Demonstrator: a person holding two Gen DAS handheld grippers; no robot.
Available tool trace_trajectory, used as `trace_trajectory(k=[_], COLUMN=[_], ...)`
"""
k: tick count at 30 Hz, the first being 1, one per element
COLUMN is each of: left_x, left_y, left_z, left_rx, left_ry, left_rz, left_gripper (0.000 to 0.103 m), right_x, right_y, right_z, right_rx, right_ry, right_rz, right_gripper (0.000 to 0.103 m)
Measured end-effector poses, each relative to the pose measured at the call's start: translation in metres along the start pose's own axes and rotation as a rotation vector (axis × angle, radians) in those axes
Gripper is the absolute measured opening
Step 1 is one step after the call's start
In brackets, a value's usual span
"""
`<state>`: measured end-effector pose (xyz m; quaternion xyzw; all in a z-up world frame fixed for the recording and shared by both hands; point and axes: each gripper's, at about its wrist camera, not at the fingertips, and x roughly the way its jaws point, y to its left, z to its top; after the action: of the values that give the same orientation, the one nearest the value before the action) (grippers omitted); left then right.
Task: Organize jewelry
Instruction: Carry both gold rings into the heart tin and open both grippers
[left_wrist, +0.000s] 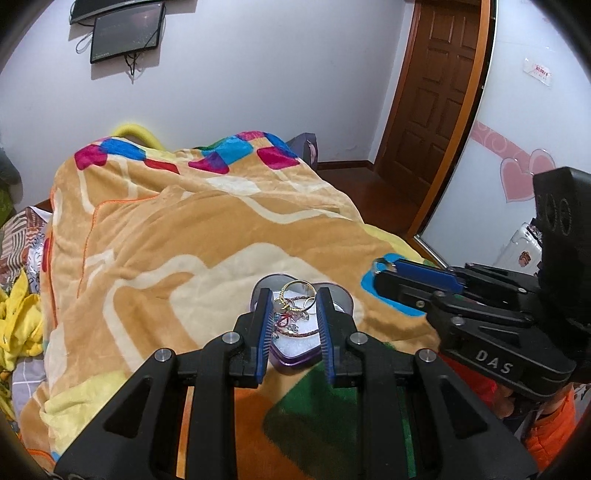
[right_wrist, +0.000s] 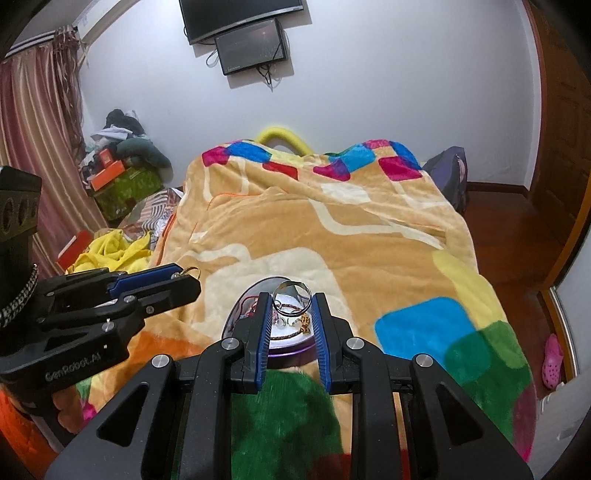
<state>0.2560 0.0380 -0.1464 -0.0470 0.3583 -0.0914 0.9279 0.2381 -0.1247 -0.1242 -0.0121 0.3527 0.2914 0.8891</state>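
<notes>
Left tongs (left_wrist: 293, 299) grip a gold ring (left_wrist: 300, 291) right over the heart-shaped tin (left_wrist: 295, 356) on the blanket's (left_wrist: 166, 229) near edge, right tongs (right_wrist: 291, 302) likewise pinch a silver ring (right_wrist: 291, 295) above it.

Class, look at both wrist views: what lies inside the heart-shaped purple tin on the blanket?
Inside the purple tin, on white padding, lie a braided cord bracelet, small rings and a gold charm. The gripper fingers cover the tin's sides, so anything there stays unseen.
</notes>
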Motion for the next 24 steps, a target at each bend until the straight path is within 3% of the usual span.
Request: trace_trajectory(k=[13, 24], left_x=[0.035, 0.045], left_y=[0.01, 0.01], left_z=[-0.004, -0.006], left_rx=[-0.017, -0.013], left_ry=[0.052, 0.07], left_rz=[-0.033, -0.043], left_gripper=[0.022, 0.022], right_x=[0.046, 0.054], right_y=[-0.008, -0.007], right_z=[-0.005, -0.008], right_rx=[-0.024, -0.064], right_ry=[0.128, 0.164], right_rz=[0.023, 0.018], right_gripper=[0.02, 0.02])
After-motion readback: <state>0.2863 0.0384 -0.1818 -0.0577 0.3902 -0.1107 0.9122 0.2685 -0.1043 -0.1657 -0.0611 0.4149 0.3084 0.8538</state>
